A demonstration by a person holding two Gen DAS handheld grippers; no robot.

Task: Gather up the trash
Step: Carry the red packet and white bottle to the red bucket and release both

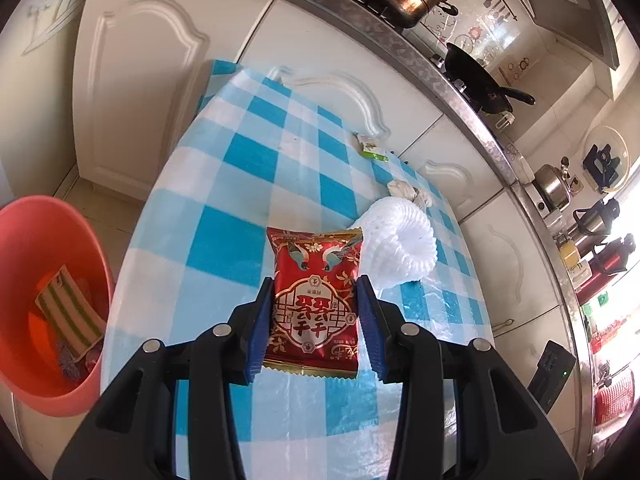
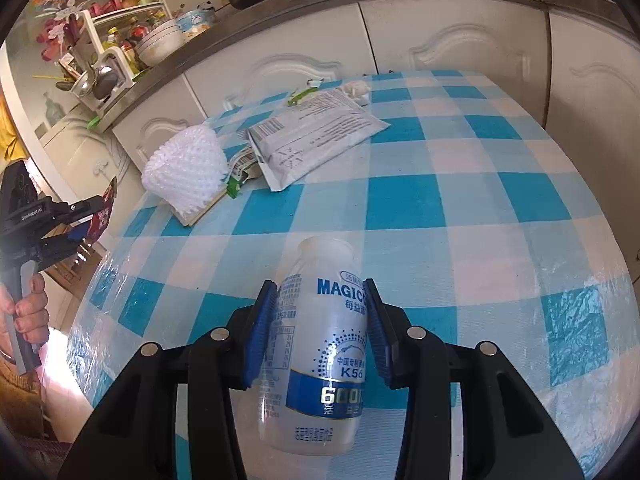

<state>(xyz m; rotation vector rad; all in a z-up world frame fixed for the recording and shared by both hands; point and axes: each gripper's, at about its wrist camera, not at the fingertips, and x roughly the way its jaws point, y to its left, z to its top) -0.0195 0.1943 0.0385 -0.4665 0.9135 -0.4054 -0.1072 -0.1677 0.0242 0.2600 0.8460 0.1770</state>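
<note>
Red snack packet clamped in left gripper — right gripper grips a plastic bottle.

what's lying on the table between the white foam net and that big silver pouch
In the right wrist view, a small green-and-white wrapper lies between the white foam net and the silver pouch, partly tucked under both.

Our left gripper, black with blue ribbed pads, has its two fingers closed against the sides of a red foil snack packet. Our right gripper, of the same build, clamps a translucent plastic bottle with blue label. Our left hand wraps the handle.
</note>
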